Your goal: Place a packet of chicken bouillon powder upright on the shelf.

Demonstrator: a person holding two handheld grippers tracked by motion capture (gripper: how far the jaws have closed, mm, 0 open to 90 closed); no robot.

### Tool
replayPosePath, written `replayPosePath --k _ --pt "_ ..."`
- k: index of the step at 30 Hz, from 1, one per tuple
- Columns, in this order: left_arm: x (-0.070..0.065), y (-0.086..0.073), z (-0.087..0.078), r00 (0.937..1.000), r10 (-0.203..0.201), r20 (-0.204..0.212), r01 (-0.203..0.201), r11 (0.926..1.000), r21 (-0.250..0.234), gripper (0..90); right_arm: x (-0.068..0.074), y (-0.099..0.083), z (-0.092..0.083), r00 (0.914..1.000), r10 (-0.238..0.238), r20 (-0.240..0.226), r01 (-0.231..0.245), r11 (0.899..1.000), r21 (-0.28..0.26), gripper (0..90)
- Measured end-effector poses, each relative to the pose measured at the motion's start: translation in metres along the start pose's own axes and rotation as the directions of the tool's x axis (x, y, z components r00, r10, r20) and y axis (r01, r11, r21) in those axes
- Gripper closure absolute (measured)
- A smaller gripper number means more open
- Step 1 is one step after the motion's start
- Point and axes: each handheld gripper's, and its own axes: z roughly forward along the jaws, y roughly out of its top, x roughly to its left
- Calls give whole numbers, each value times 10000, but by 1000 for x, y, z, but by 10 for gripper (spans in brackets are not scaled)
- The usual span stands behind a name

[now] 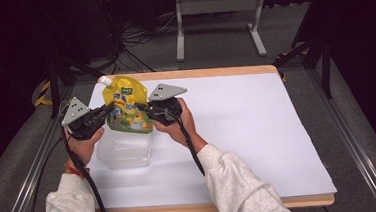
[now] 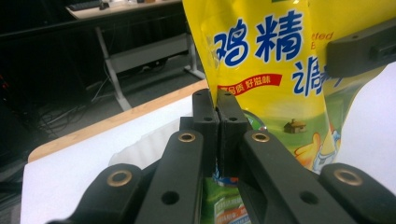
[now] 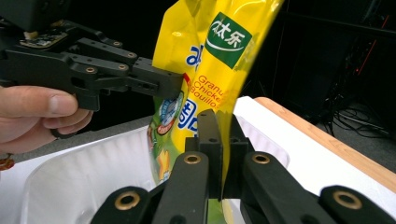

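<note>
I hold a yellow seasoning pouch (image 1: 126, 108) upright between my two tongs. My left tongs (image 2: 218, 105) are clamped tight on the pouch's edge, jaws pressed together with the foil pinched between them. My right tongs (image 3: 223, 123) are closed the same way on the opposite edge. The pouch hangs just above a clear plastic container (image 1: 124, 151), which sits on the white worktop (image 1: 248, 132) below both tongs.

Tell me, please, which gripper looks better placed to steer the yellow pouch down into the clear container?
Probably the left gripper: it pinches the yellow pouch on the edge directly over the clear container. The right gripper grips the opposite edge, nearer the container's rim, so it mainly steadies.
</note>
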Motion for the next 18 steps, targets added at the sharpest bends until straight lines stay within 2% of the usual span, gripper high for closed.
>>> replayPosePath --k 5,8,15,18 --pt "4 -3 -2 9997 -231 16 231 9995 -207 886 -3 5 6 9995 -282 131 282 9996 0 900" --pt "5 -3 -2 9995 -292 -78 290 9990 -339 888 -4 7 8 9996 -251 154 252 9996 -84 900" --pt "8 -12 1 9995 -321 -33 321 9995 58 884 -2 -2 16 10000 -54 -30 54 9999 120 900" --pt "9 -12 0 9994 -328 -94 328 9995 39 882 0 -4 16 9999 103 -37 -103 9999 -45 900"
